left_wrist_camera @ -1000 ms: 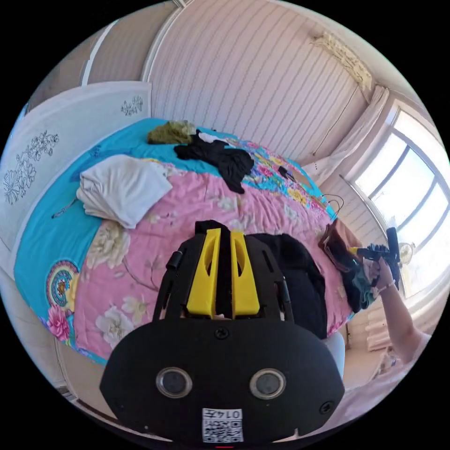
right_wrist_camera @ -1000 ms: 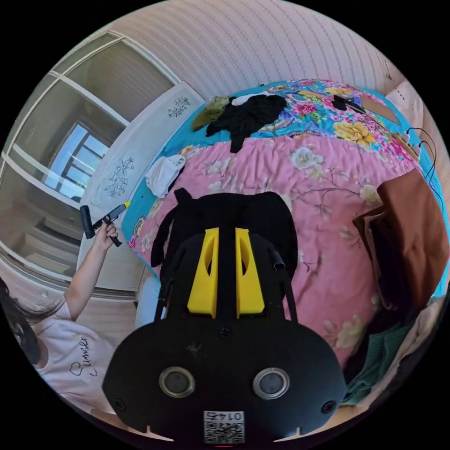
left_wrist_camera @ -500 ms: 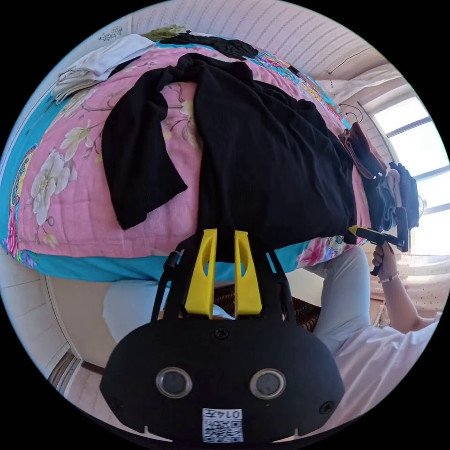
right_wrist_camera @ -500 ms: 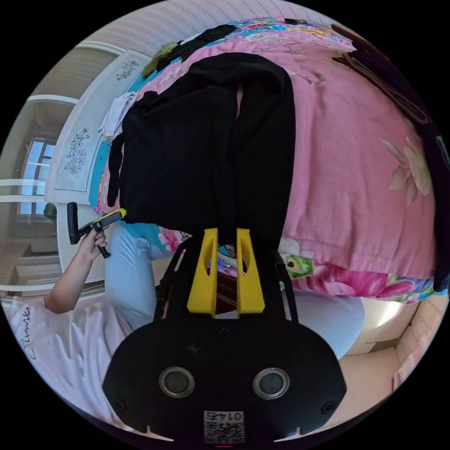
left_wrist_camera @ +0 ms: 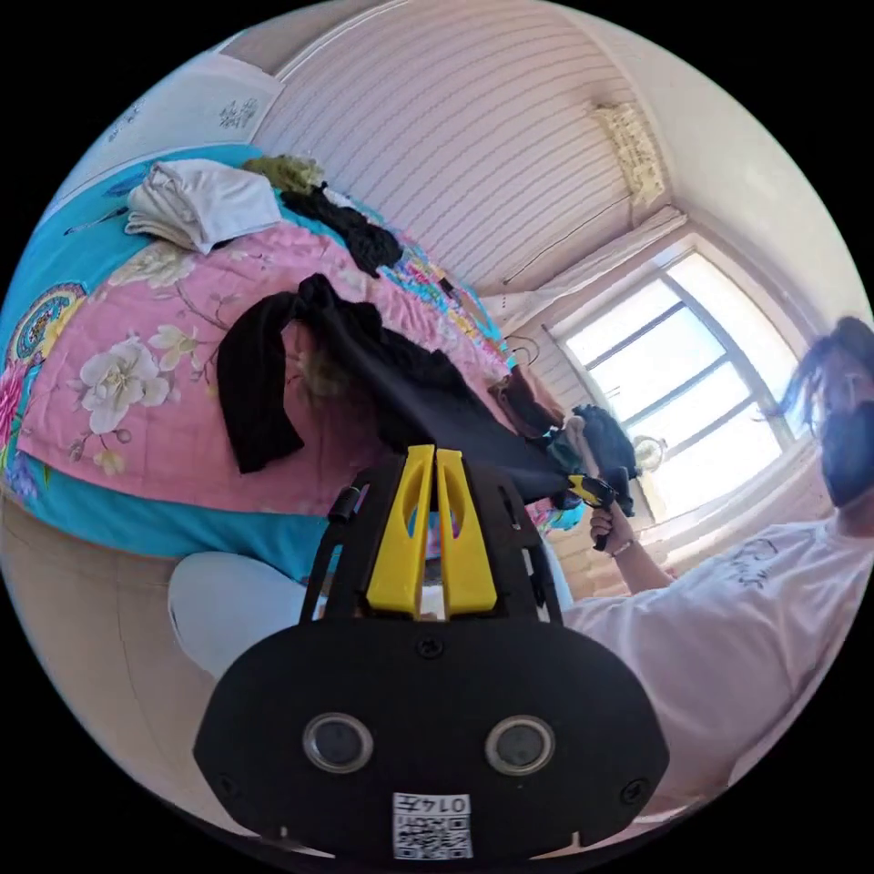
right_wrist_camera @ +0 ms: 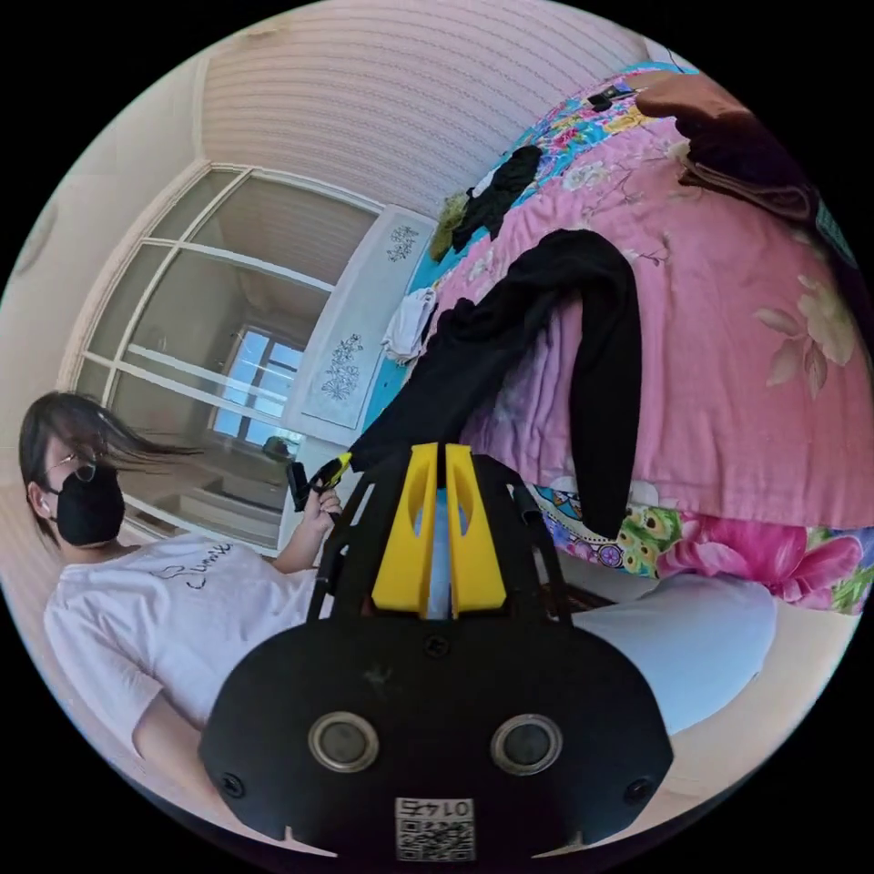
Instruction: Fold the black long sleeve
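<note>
The black long sleeve [left_wrist_camera: 401,382] hangs stretched in the air over the edge of the bed [left_wrist_camera: 137,401], one sleeve drooping down. It is held up by its bottom hem, likely so it can be laid flat. The left tongs [left_wrist_camera: 435,460] are pinched shut on one corner. The right tongs [right_wrist_camera: 435,455] are pinched shut on the other. White folded clothes [left_wrist_camera: 200,200] wait farther back.

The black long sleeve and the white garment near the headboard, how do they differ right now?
The black long sleeve is stretched off the bed, both grippers shut on its hem; the white garment lies untouched. The black long sleeve is spread out with a sleeve dangling; the white garment is a bunched heap. Both rest at least partly on the floral bedspread.
</note>
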